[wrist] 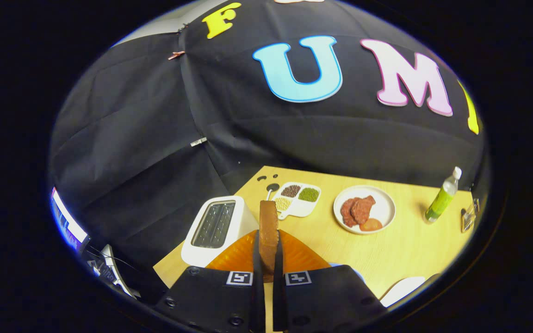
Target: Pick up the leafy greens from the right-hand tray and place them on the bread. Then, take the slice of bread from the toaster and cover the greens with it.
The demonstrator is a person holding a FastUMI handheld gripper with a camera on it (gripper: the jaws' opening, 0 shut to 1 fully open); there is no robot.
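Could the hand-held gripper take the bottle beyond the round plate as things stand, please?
Probably not yet: the hand-held gripper is shut on the bread slice, so the bottle must wait.

Layout of the table [405,249]. The gripper [266,259] is closed on an upright bread slice [269,229] held above an orange plate [243,254]. The toaster [215,226] lies at 10 o'clock of the slice, the divided tray [298,200] at 1 o'clock, the meat plate [384,210] at 2 o'clock, and the bottle [442,196] beyond it.
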